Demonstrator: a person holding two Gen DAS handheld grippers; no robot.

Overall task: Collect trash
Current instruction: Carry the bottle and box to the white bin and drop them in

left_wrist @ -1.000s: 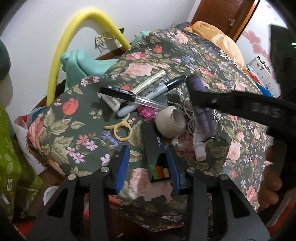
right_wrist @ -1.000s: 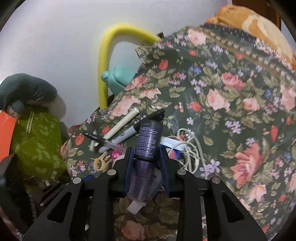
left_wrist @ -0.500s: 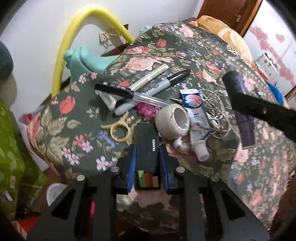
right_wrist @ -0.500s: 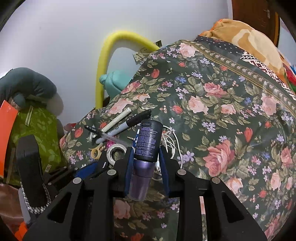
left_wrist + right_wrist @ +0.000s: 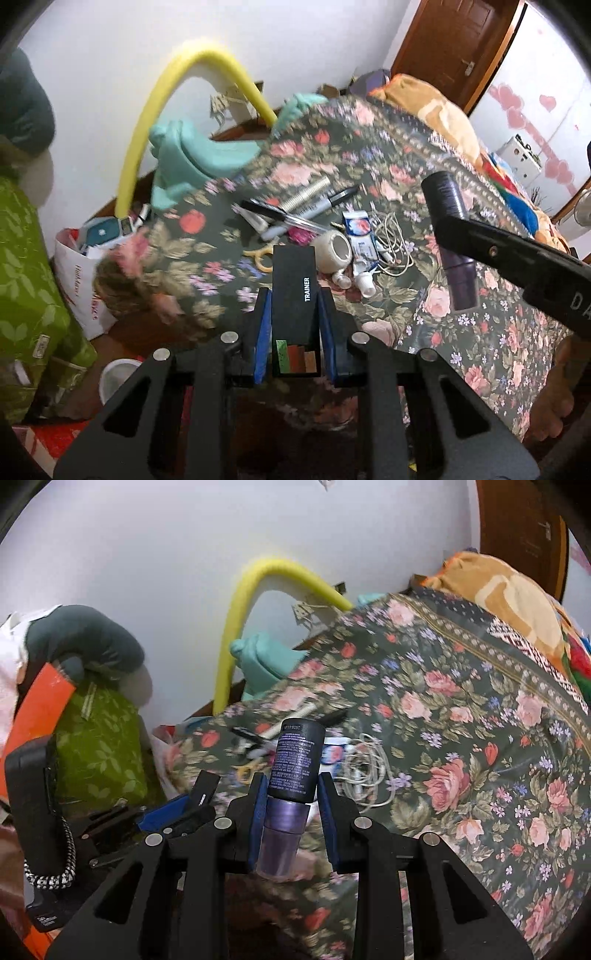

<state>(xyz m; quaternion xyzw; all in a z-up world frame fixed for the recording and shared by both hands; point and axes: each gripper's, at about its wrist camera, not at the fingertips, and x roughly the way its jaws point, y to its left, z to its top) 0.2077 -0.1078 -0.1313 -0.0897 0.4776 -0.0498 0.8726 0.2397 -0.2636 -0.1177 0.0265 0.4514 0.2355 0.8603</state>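
My left gripper (image 5: 293, 295) is shut on a black box marked TRAINER (image 5: 295, 291) and holds it above the near edge of the flowered bed cover (image 5: 369, 177). My right gripper (image 5: 291, 790) is shut on a dark purple bottle (image 5: 291, 771), lifted clear of the bed; the bottle also shows in the left wrist view (image 5: 448, 236). Loose items lie on the cover: a white tape roll (image 5: 334, 251), a tube (image 5: 360, 240), a white cable (image 5: 391, 240), pens (image 5: 295, 218) and yellow scissors (image 5: 260, 254).
A white plastic bag (image 5: 85, 266) with rubbish stands on the floor left of the bed. A green patterned bag (image 5: 26, 266), a yellow foam tube (image 5: 166, 96) and a teal plastic seat (image 5: 192, 155) stand by the wall. A white cup (image 5: 118, 376) sits on the floor.
My left gripper has shut on the black box and lifted it off the cover. My right gripper has risen and drawn back to the right with the bottle.
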